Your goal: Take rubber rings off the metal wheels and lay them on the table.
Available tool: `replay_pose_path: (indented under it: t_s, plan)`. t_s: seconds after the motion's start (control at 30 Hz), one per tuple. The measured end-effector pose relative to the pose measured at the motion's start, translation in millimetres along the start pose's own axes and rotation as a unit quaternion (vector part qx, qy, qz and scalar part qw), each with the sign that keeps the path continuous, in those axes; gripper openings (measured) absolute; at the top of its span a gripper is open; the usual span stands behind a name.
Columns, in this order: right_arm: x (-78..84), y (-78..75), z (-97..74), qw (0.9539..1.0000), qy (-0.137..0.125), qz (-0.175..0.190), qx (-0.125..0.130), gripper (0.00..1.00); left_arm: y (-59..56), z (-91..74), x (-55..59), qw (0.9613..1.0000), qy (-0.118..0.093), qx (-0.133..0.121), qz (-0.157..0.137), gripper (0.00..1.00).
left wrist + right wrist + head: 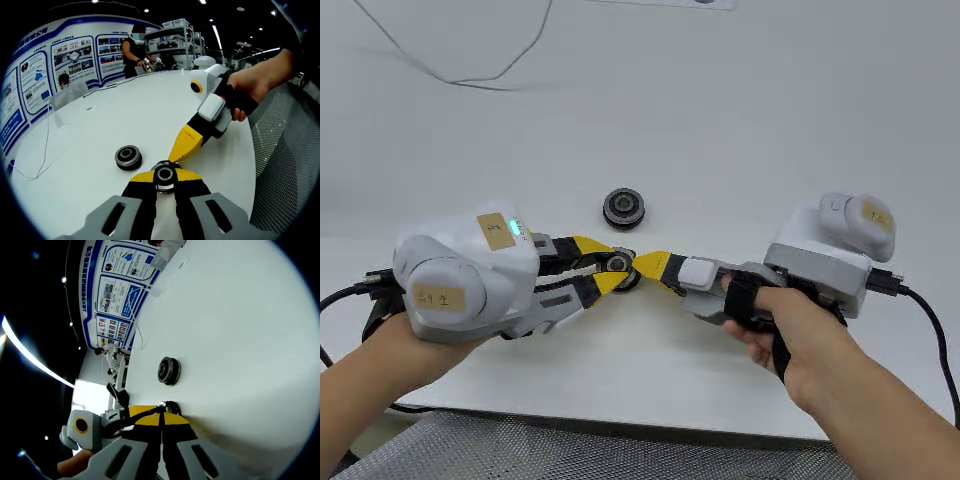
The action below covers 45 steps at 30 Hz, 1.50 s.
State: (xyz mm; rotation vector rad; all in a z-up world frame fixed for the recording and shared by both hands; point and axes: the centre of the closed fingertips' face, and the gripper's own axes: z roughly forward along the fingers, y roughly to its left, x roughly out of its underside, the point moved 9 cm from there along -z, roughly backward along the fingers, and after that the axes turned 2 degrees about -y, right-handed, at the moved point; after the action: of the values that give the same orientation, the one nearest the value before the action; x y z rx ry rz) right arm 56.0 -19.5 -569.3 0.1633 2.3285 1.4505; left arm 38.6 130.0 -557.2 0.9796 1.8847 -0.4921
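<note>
One round black-rimmed wheel [165, 176] sits clamped in the left hand-held gripper [610, 266], the right hand-held gripper [650, 264] shut at its rim.

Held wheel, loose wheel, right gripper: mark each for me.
held wheel [165, 176], left gripper view, its hub.
loose wheel [128, 154], left gripper view, its centre.
right gripper [638, 262], head view, yellow jaw tips.

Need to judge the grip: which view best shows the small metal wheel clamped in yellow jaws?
Left gripper view: the small metal wheel sits close, frontal, clamped by the left gripper. Head view shows it partly behind jaw tips; right gripper view, its edge past the jaws.
</note>
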Motion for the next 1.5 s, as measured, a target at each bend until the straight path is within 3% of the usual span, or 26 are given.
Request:
replay_pose_path:
  t_s: [0.93, 1.23, 1.5]
  plan:
    - [1.2, 12.2, 2.0, 0.9982, 0.018, -0.055, -0.016, 0.0, -0.2, -0.6, -0.5, 1.0, -0.005, 0.001, -0.001, 0.13]
    - [-0.6, 13.7, 1.8, 0.9945, 0.043, -0.087, -0.039, 0.0, 0.7, -0.3, 0.3, 1.0, -0.008, 0.002, -0.003, 0.13]
    - [-2.2, 13.2, 0.8, 0.9931, 0.049, -0.097, -0.045, 0.0, -0.2, -0.3, -0.2, 0.9999, -0.01, -0.001, -0.003, 0.13]
